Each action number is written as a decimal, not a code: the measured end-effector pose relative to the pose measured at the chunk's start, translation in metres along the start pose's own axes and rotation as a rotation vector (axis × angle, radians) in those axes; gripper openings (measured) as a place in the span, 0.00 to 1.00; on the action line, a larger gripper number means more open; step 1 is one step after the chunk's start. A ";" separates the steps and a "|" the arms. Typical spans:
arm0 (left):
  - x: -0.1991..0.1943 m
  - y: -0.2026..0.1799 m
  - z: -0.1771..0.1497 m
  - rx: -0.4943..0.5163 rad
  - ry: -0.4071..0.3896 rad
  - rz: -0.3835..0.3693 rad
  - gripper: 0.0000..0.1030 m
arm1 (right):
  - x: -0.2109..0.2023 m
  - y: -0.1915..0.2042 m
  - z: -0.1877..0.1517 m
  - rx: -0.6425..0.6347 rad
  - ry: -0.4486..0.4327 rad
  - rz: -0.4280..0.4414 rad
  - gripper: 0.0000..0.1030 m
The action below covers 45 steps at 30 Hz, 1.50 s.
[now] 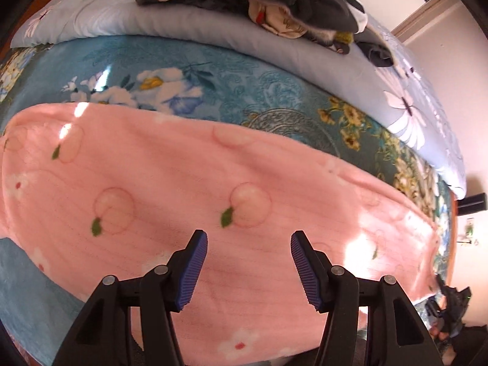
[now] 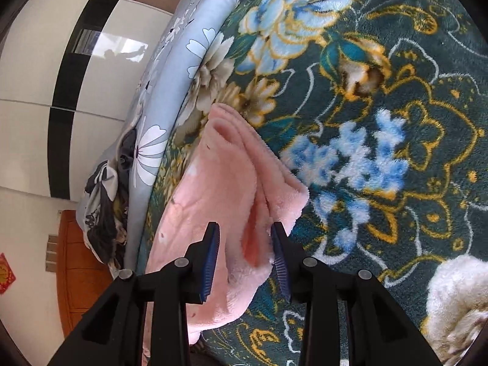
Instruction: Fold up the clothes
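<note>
Bright daylight fills both views. Blown-out sun patches fall on the pink peach-print fleece garment (image 1: 189,177), at its far left and near right. The glossy white wardrobe door (image 2: 27,91) shows window glare. Fisheye distortion bends the edges, with dark vignetted corners; focus is mildly soft.

Teal floral plush blanket (image 1: 244,82) spread across the bed; pale blue daisy-print quilt (image 1: 213,27) bunched along its far edge. Glossy white wardrobe (image 2: 39,70) with black stripe beyond; orange wooden door (image 2: 76,274) below.
</note>
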<state>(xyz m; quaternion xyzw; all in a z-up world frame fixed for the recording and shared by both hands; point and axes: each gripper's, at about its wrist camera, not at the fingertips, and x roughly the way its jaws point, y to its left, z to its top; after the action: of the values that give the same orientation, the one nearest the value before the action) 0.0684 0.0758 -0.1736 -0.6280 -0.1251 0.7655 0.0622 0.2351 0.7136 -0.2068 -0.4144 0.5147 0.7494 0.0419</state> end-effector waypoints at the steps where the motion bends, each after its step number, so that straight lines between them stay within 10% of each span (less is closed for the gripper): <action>1: 0.003 0.000 -0.001 -0.004 -0.006 0.015 0.59 | -0.001 -0.003 0.002 0.001 0.000 0.018 0.35; 19: 0.012 -0.014 -0.017 -0.001 0.004 0.047 0.59 | 0.060 0.003 0.054 -0.019 0.116 0.072 0.35; 23: 0.007 -0.015 -0.014 -0.008 -0.013 0.042 0.59 | 0.062 0.019 0.058 -0.067 0.123 0.048 0.07; 30: -0.007 -0.029 -0.005 0.033 -0.063 0.032 0.59 | 0.017 0.064 0.082 -0.145 -0.002 0.248 0.06; 37: 0.012 -0.032 -0.010 -0.015 -0.050 0.077 0.59 | 0.061 0.036 0.096 -0.130 0.098 -0.031 0.06; 45: 0.016 -0.021 -0.016 -0.050 -0.047 0.105 0.59 | 0.056 0.026 0.103 -0.143 0.077 -0.118 0.17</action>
<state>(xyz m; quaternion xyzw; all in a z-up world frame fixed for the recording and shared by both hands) 0.0795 0.1014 -0.1855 -0.6170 -0.1123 0.7789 0.0032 0.1263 0.7637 -0.2119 -0.4745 0.4360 0.7638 0.0363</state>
